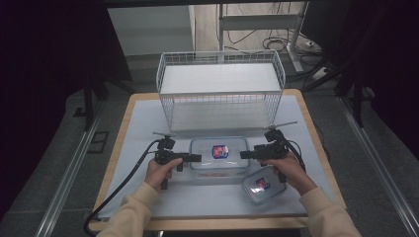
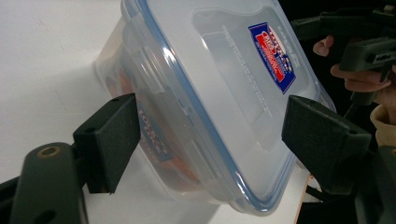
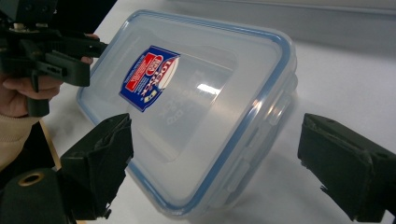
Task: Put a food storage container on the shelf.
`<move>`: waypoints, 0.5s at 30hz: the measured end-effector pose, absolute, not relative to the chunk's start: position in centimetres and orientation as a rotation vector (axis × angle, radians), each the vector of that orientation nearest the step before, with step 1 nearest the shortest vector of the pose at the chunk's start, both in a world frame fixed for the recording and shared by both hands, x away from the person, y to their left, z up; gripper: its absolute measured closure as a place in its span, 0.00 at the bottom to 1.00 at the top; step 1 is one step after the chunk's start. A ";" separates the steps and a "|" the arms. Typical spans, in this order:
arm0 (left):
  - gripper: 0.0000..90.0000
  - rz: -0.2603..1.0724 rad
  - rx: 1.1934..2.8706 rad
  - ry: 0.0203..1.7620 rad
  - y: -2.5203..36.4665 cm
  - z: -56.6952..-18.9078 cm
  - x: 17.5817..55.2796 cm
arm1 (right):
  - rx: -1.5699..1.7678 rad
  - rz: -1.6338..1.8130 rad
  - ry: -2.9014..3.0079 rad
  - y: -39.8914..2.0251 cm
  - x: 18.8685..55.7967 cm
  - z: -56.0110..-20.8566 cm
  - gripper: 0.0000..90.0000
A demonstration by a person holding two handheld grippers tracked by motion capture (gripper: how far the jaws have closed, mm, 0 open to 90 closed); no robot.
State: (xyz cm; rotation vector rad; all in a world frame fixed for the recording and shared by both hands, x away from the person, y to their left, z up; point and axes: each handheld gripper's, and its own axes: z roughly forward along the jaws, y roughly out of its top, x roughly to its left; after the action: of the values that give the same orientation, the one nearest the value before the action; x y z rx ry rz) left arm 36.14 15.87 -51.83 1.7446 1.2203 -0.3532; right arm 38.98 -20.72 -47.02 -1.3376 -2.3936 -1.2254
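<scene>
A large clear lidded container (image 1: 220, 157) with a red-and-blue label lies at the table's middle, something reddish inside it. My left gripper (image 1: 196, 158) points at its left end and my right gripper (image 1: 243, 154) at its right end. In the left gripper view the container (image 2: 219, 93) sits between the wide-apart jaws of the left gripper (image 2: 215, 130), the left pad (image 2: 114, 140) close against its wall. In the right gripper view the container (image 3: 196, 107) lies between the jaws of the right gripper (image 3: 215, 154), with gaps on both sides. Both grippers are open.
A smaller lidded container (image 1: 262, 186) with the same label sits near the front right, just under my right hand. A white wire basket shelf (image 1: 221, 89) stands at the back of the table. A white mat (image 1: 143, 128) covers the tabletop.
</scene>
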 end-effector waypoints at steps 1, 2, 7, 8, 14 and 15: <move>0.22 -0.357 1.740 1.221 15.8 -51.9 36.2 | -1.335 -1.218 -2.391 -20.7 39.1 -47.1 0.11; 0.23 -0.366 1.740 1.218 15.8 -52.0 36.2 | -1.338 -1.209 -2.385 -20.5 39.2 -47.2 0.11; 0.25 -0.374 1.743 1.215 15.7 -52.0 36.1 | -1.352 -1.145 -2.370 -20.3 39.7 -47.8 0.12; 0.25 -0.372 1.743 1.216 15.7 -52.0 36.1 | -1.352 -1.120 -2.353 -20.3 39.9 -48.0 0.12; 0.27 -0.369 1.744 1.226 15.7 -52.2 36.2 | -1.362 -1.074 -2.322 -20.2 40.4 -48.5 0.14; 0.27 -0.370 1.743 1.228 15.7 -52.2 36.2 | -1.366 -1.066 -2.318 -20.2 40.5 -48.5 0.14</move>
State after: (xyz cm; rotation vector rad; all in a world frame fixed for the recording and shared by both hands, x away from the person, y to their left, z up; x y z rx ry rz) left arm 36.20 15.67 -52.18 1.7426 1.2279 -0.3703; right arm 40.47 -20.17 -48.50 -1.3655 -2.3177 -1.0663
